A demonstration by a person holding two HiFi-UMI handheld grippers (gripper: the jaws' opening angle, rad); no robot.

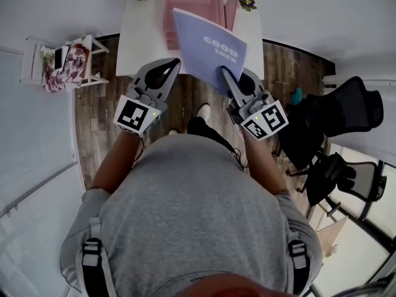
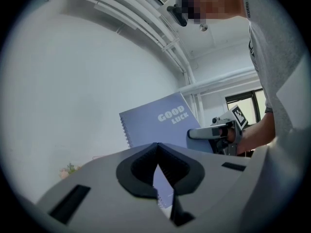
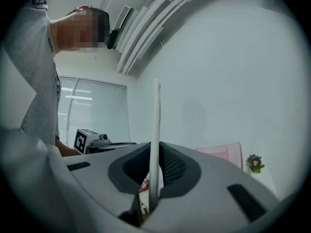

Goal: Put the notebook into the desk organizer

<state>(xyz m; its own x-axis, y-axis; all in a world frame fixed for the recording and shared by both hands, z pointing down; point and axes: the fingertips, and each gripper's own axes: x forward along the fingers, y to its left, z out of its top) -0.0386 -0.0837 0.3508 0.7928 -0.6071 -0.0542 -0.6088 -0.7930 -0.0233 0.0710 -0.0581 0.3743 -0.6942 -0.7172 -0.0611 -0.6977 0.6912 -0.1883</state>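
My right hand-held gripper (image 1: 226, 74) pinches the lavender spiral notebook (image 1: 207, 45); my left hand-held gripper (image 1: 174, 64) is closed, empty. Best carried upright toward the pink plastic desk organizer (image 1: 189, 11) at twelve o'clock.

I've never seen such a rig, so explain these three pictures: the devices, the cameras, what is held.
No robot: a person in a grey T-shirt holds a two-jaw gripper in each hand. One picture looks down from a head camera; the other two cameras ride on the grippers, looking along their jaws. The right gripper is shut on a lavender spiral notebook printed GOOD LUCK. The left gripper is shut and empty. Ahead, a white table carries a pink desk organizer.
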